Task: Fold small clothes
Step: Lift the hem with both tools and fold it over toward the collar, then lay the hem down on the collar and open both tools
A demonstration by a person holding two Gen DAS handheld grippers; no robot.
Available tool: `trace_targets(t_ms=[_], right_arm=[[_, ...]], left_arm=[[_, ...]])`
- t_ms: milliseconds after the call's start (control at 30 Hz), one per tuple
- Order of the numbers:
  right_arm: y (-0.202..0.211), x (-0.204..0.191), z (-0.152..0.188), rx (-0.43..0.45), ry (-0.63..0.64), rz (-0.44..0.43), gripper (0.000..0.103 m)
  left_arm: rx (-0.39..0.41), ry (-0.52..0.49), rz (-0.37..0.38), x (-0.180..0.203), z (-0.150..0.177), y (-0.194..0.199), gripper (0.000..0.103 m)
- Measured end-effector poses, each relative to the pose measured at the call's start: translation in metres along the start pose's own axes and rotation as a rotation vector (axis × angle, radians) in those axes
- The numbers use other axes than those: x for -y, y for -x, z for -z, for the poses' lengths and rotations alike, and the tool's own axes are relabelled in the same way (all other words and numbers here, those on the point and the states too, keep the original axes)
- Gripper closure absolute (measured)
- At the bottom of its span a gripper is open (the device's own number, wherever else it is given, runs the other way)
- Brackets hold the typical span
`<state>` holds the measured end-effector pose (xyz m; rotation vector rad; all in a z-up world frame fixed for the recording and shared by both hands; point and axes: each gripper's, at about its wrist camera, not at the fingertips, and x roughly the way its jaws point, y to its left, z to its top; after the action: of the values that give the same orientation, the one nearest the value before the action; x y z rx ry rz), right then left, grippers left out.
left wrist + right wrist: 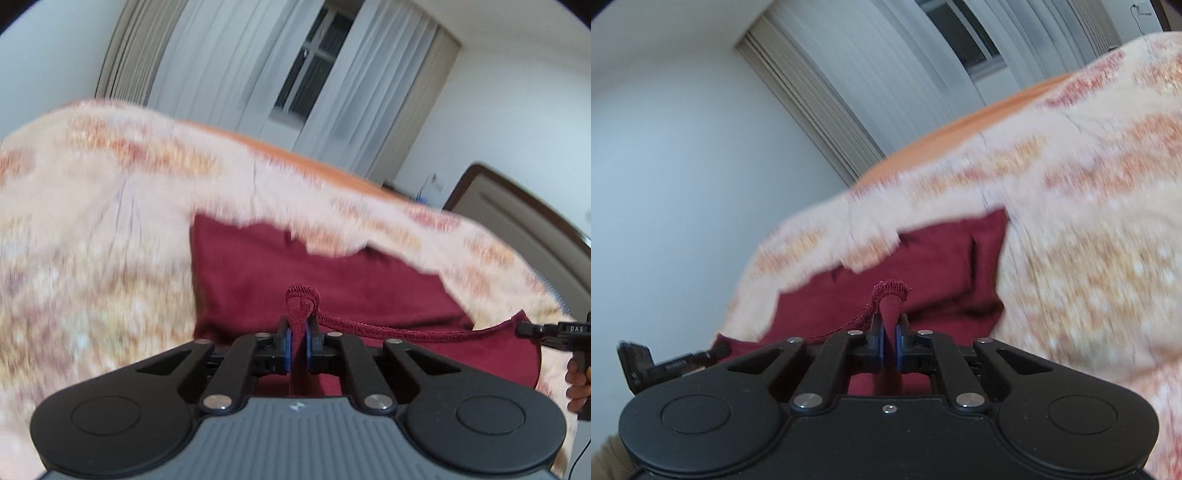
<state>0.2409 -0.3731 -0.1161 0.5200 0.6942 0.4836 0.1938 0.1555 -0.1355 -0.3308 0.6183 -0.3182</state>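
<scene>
**Two grippers, one maroon hem, mid-fold over the bed**

Both tools have hold of the same maroon garment (pixel 332 280). The left gripper (pixel 297 338) has its jaws closed on a bunched corner of the stitched hem, a nub of fabric poking up between the blue pads. The right gripper (pixel 890 341) pinches the other corner the same way, jaws shut on a small peak of ribbed edge. In the left wrist view the hem runs taut from the left jaws out toward the right tool at the far edge of the frame, so the edge is stretched between the two.

The garment lies on a bed covered by a cream and orange patterned bedspread (pixel 92 240), with its near edge lifted by the grippers and the rest spread flat beyond them. The bedspread is streaked with motion blur in both views, so fine detail of its pattern cannot be read. Curtains (pixel 229 66) and a window stand behind the bed.

My reading is that a fold is under way: the held edge looks set to be carried across the body of the cloth. The next move would call for both grippers travelling together at even height, keeping the hem straight, then laying it down aligned with the far edge before releasing.

The cloth is a deep wine red, soft knit by the look, lightly creased near its far side.
</scene>
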Motion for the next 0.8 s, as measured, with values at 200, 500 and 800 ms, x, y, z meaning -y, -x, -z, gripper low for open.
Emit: trace_targets(t_ms=[200,500,800], right_arm=[[-0.025,-0.004,-0.043,0.049,0.002,-0.017,0.097],[-0.105,0.014,-0.092,0.029,0.027,0.036,0.098],[-0.171,0.054,-0.125,0.028,-0.025,0.068,0.097]], left_arm=[[0.072,0.025,0.006,-0.006,-0.036,-0.021,0.096],[0.087,0.053,-0.023,-0.033,-0.082,-0.094,0.096],[0.056,0.07,-0.062,-0.057,-0.101,-0.166,0.096]])
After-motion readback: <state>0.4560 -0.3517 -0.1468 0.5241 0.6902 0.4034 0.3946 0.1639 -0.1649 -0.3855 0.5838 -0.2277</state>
